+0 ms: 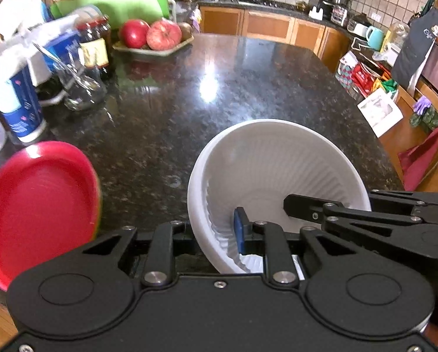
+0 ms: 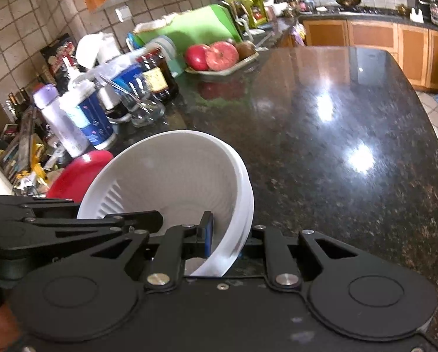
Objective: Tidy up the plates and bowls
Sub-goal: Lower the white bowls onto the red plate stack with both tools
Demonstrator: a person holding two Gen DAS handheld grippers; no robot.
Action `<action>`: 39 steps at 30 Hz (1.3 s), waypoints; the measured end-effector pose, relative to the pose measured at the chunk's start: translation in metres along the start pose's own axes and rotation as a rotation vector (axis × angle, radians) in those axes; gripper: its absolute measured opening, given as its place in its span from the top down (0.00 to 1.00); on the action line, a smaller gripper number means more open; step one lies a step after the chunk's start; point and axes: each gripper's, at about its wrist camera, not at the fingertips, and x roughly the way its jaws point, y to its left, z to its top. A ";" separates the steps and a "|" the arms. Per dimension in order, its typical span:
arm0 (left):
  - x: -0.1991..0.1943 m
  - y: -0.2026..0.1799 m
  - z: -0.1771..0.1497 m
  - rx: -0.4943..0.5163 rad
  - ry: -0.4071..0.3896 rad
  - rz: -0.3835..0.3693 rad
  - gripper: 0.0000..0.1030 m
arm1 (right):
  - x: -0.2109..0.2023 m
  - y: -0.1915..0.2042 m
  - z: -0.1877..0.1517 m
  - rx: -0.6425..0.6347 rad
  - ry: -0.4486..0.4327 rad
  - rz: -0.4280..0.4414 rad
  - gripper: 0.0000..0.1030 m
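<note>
A white ribbed bowl (image 1: pixel 277 170) is tipped toward both cameras over the black granite counter (image 1: pixel 219 67). My left gripper (image 1: pixel 216 234) is shut on its left wall, with one blue pad (image 1: pixel 241 228) inside the bowl and the other finger hidden outside it. My right gripper (image 2: pixel 227 240) is shut on the bowl (image 2: pixel 172 170) at its right wall, with a blue pad (image 2: pixel 207 231) inside. Each gripper also shows in the other's view: the right gripper (image 1: pixel 295 208) and the left gripper (image 2: pixel 154 220). A red plate (image 1: pixel 37 205) lies to the left, with a green edge showing under it.
Along the counter's left side stand a blue-and-white tub (image 1: pixel 19 102), a glass with spoons (image 1: pixel 81 88), dark jars (image 1: pixel 95 47) and a dish of red apples (image 1: pixel 151 35). The counter's right edge (image 1: pixel 374 135) drops off to the floor and cabinets.
</note>
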 end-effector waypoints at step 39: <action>-0.032 0.220 -0.010 0.089 0.044 -0.153 0.71 | 0.089 0.233 -0.002 0.047 -0.004 -0.186 0.82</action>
